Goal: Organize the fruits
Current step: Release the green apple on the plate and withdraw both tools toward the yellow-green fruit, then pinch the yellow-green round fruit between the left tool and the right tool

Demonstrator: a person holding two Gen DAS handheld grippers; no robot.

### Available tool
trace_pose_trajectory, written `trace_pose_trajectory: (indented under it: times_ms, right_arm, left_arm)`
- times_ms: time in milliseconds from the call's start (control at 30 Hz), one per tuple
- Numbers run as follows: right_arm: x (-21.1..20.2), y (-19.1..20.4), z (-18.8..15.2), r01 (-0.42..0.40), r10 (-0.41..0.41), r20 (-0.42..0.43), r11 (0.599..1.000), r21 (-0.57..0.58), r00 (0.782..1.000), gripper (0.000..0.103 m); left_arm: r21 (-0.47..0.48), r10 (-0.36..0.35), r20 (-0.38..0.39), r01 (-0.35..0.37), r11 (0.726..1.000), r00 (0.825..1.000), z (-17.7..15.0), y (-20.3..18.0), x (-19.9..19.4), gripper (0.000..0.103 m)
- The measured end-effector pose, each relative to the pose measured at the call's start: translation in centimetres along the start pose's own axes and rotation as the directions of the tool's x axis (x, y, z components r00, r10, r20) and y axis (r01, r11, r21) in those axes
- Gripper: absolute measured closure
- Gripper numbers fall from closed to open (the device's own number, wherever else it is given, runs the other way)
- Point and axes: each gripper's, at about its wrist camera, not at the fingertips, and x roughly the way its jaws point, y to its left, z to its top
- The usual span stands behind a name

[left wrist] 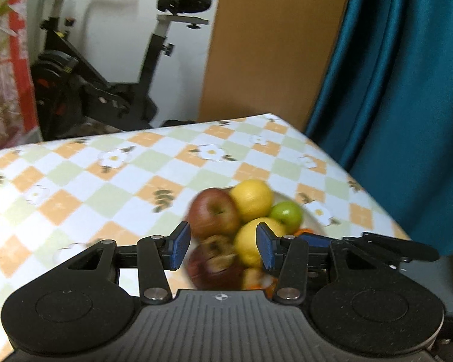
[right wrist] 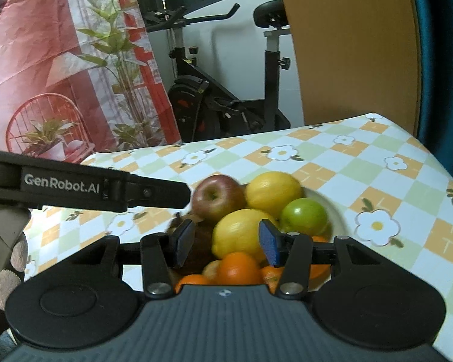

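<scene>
A: Hovering above the white bowl (right wrist: 336, 211) of fruit on the checked tablecloth (left wrist: 84, 178), both grippers?
B: Yes. Left gripper (left wrist: 222, 249) and right gripper (right wrist: 226, 242) stand part-open, gripping nothing; red apple (right wrist: 217, 197) far left.

Plate (right wrist: 336, 211) mostly hidden — oranges (right wrist: 238, 267) (blurred) partly covered.

Glossy apple (right wrist: 217, 197), matt plastic gripper (right wrist: 226, 242)

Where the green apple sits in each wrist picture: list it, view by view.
Left wrist view: green apple lies right of centre, at the right side of the fruit pile, behind the right blue pad.
Right wrist view: green apple lies right of centre, right of the front lemon.
Shared landmark: the red apple.
</scene>
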Motion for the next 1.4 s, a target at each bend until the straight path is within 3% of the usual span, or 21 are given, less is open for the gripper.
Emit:
trace_pose_trajectory:
  times_ms: [300,633,1200,1400]
  right_arm:
    - [-0.5,3.9,-1.8,-0.024,0.024,0.003,1.0,-0.009,1.0,0.052]
    - [-1.4,7.1,-4.6,-0.08,0.08,-0.021,0.997,-0.011,0.997,0.052]
    - [-1.6,11.9,-8.0,-0.203,0.184,-0.133,0.967,-0.153,0.974,0.052]
    - [-1.7,13.0,-9.3,-0.25,0.216,-0.182,0.95,-0.189,0.959,0.045]
  left_arm:
    - [0.007,0.058,0.02,-0.058,0.998,0.998,-2.5,2.6,-3.9,0.052]
    - [-0.108,0.08,0.044,-0.075,0.991,0.996,-6.4,6.4,-8.3,0.052]
    - [-0.223,0.081,-0.019,-0.083,0.971,0.997,-11.0,9.0,-9.4,0.051]
    - [-0.238,0.064,-0.022,-0.067,0.969,0.998,-12.1,9.6,-10.3,0.042]
